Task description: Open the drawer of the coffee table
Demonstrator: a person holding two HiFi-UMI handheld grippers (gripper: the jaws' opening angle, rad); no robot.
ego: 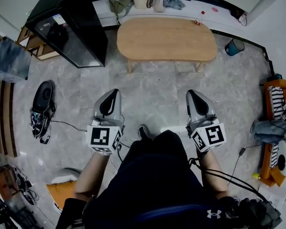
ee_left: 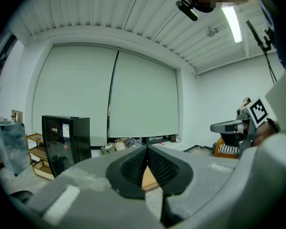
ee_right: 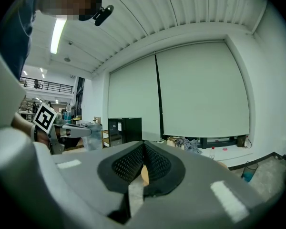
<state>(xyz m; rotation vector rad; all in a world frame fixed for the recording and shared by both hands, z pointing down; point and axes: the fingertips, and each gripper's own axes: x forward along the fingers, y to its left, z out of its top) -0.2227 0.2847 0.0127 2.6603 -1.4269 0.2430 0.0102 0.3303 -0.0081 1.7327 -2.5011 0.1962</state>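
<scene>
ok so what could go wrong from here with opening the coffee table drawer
The left gripper and right gripper both have jaws shut and empty; they would likely bump a pull unless opened first.
No drawer front shows on the coffee table from here, so the approach may be from the wrong side.
A cable lies on the floor near the shoe and could snag a step.

No words or numbers can be read: the white label [ego: 59, 19] on the tall black glass-fronted cabinet [ego: 81, 32] at upper left is too small, the cubes on the left gripper [ego: 115, 91] and right gripper [ego: 191, 93] bear only black-and-white square markers [ego: 99, 136], and a small white logo [ego: 213, 213] marks dark fabric at lower right.
</scene>
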